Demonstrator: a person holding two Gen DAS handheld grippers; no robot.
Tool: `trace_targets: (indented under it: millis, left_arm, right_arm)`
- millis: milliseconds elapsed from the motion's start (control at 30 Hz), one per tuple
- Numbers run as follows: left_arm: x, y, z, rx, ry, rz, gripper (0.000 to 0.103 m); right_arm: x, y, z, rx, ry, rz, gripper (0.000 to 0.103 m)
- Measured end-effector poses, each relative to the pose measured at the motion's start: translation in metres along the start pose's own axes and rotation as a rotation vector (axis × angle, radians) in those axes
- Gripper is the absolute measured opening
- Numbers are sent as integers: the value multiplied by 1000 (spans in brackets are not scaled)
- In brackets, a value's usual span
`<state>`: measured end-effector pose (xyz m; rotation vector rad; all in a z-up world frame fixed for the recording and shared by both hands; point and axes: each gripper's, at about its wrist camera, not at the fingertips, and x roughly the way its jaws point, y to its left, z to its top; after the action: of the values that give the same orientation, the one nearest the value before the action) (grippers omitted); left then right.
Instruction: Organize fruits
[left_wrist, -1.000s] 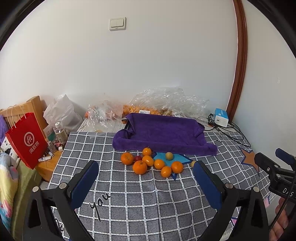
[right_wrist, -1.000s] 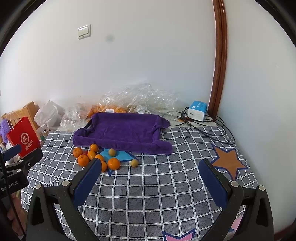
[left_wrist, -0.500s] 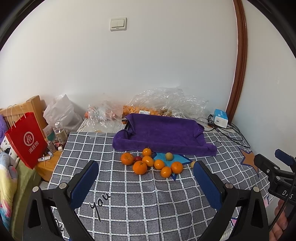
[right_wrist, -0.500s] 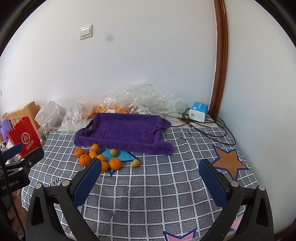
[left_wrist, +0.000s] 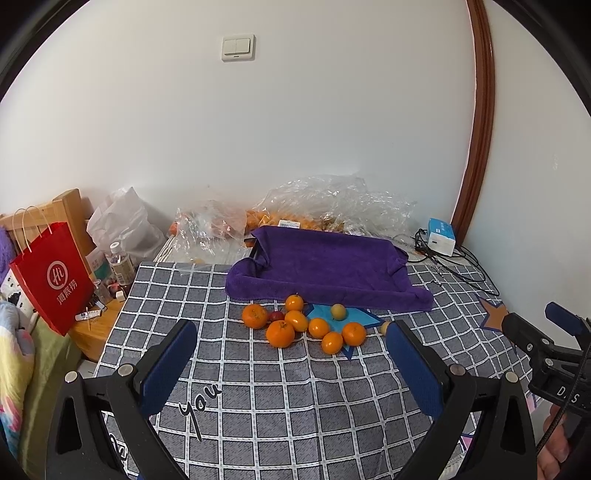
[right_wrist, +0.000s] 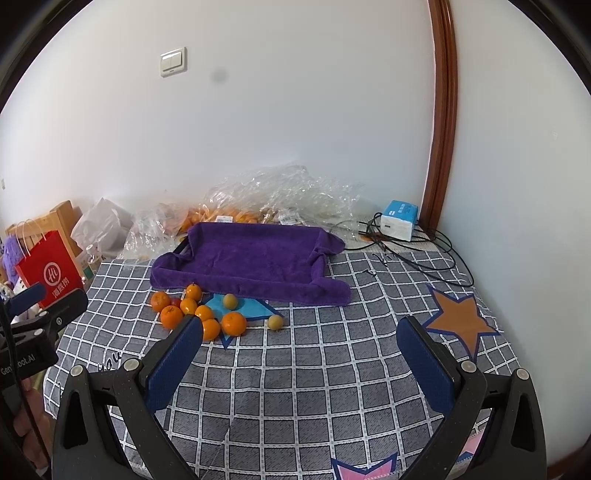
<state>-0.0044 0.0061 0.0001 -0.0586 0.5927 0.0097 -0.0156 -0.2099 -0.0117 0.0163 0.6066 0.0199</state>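
Both grippers hang with jaws wide and empty; approach the small round orange mandarins (left_wrist: 280, 333) slowly, taking an outer one.

Left tool (left_wrist: 291, 363) and right tool (right_wrist: 300, 360) both gape wide, empty

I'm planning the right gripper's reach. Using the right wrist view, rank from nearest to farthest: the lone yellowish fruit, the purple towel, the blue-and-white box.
From the right gripper:
1. Yellowish fruit, ahead, slightly left.
2. Purple towel, behind the fruit.
3. Blue-and-white box, far right, by the wall.
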Motion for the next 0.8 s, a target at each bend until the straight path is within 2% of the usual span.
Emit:
trace_targets:
  millis: [400,700,800]
  left_arm:
    - [2,3,1,-1,-1,-2,103]
    - [12,3,2,8,-4,-4,103]
    - [19,3,3,4,1,-4,103]
  right_arm:
    - [5,5,-2,-20,1,-5,103]
    - [18,3,-4,3,11,42,103]
    - [24,2,-5,4,-5,34,103]
